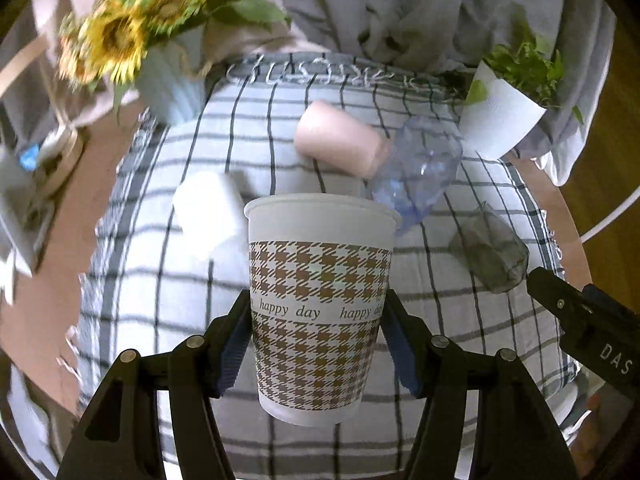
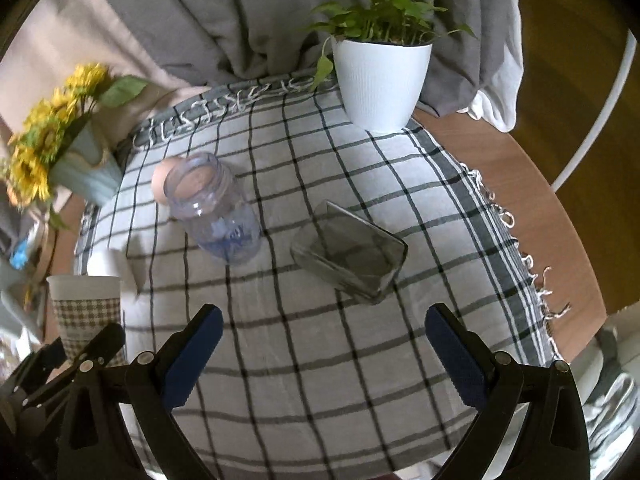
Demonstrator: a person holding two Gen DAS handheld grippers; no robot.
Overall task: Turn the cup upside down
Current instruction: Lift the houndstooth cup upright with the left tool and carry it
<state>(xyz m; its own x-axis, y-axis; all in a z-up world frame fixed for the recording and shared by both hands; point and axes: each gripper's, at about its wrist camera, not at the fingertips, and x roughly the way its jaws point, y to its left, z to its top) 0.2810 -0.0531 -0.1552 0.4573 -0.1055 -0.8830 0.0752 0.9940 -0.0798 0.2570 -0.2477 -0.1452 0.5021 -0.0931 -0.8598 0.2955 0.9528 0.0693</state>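
My left gripper (image 1: 316, 340) is matte black plastic, two angular triangular arms with cut-out windows, silver round screw heads along their upper edges, and ribbed blue pads (image 1: 234, 350) lining the inner faces of the fingers. My right gripper (image 2: 320, 360) is the same build: black arms, silver screws near the finger roots, and dark blue serrated pads (image 2: 192, 364). On its black casing, seen from the left wrist camera, I can read white letters "DAS" beside a small silver screw.
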